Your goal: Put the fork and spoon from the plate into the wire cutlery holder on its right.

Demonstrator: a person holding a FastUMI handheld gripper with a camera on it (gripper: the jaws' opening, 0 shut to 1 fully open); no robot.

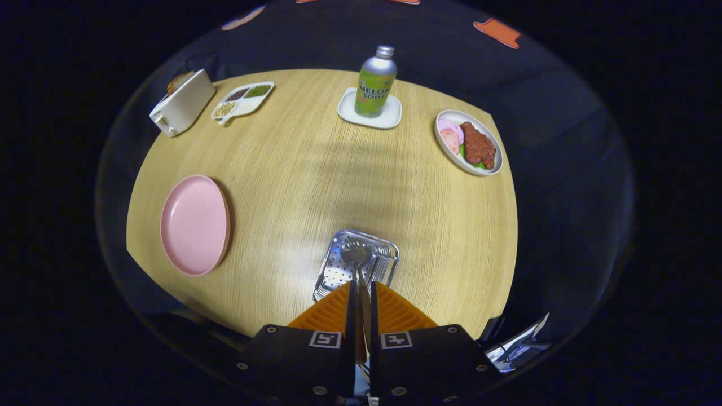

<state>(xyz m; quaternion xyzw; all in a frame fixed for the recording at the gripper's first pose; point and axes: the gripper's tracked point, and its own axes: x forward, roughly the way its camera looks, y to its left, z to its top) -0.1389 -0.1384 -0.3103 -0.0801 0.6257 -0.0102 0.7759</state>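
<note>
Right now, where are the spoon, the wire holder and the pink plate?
spoon (356, 254): gripper view, on its bowl, just ahead of the fingers shut on its handle.
wire cutlery holder (386, 246): gripper view, on its far rim.
pink plate (194, 224): gripper view, on its bare middle.

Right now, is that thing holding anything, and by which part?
Yes: the fingers are shut on the spoon, gripping its handle, with the bowl hanging over the wire cutlery holder.
</note>
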